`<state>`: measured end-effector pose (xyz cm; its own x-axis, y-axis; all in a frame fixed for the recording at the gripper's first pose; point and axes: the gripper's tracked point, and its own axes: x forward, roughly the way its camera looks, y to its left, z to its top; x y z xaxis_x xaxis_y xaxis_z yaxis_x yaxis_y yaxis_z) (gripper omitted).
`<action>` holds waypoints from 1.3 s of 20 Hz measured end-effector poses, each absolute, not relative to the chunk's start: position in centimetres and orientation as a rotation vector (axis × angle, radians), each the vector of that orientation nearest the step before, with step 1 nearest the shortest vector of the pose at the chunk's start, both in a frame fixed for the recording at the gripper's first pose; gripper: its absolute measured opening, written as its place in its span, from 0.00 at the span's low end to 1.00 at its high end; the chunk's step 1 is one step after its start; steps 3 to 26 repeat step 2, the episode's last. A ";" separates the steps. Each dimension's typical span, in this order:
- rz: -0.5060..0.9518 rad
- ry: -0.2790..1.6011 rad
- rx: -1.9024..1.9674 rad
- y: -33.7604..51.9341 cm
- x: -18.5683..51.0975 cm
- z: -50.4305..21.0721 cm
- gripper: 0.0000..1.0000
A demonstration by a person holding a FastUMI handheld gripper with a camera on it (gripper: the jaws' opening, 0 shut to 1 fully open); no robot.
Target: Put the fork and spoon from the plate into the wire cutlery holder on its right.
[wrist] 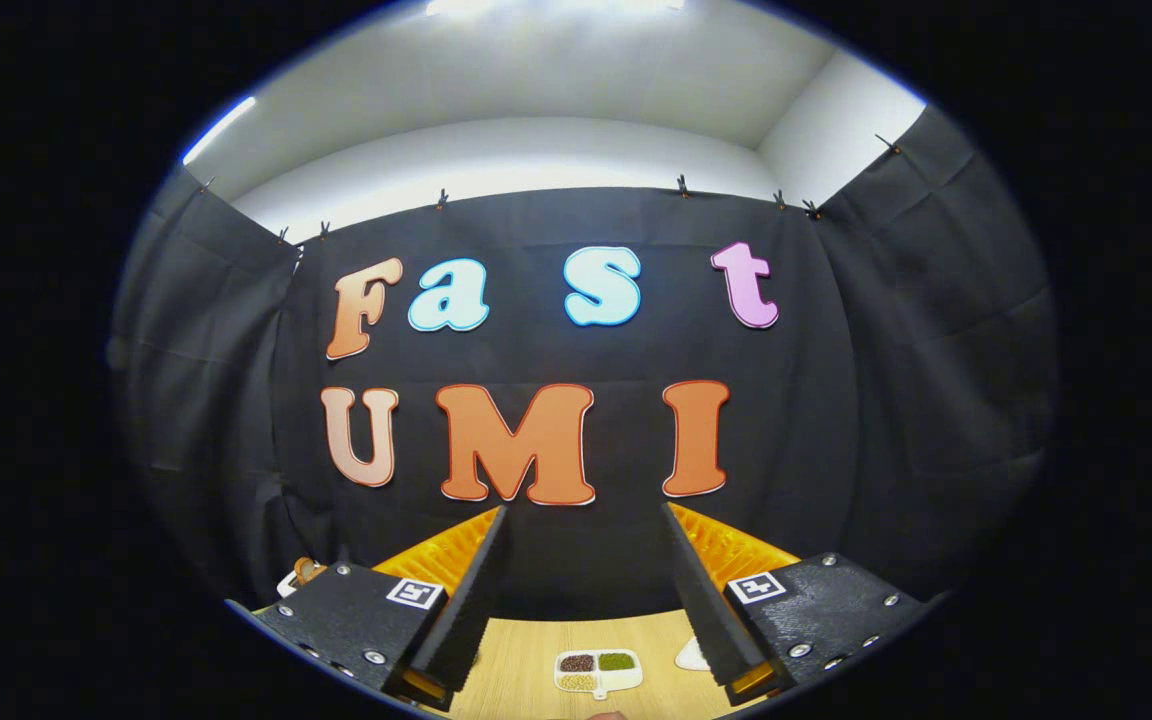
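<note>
White dish (692,655) mostly hidden behind right claw finger (706,600); brown object (307,571) half-hidden behind left finger, unidentifiable.

Quick count of what was in the shot: one gripper (584,525) with two fingers (461,600), spread wide apart with nothing between them. One wooden table (521,665). One small white divided tray (597,671) sat on it, with three compartments, each filled with something different. One white item (691,655) peeked out by the right finger, couldn't tell what it was.
</note>
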<state>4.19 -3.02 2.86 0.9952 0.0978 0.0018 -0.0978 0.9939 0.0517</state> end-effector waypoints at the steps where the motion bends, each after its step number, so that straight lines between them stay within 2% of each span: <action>1: 0.092 -0.010 0.043 -3.0 4.1 3.2 0.89; 26: 0.091 -0.019 0.038 -3.1 4.2 3.6 0.89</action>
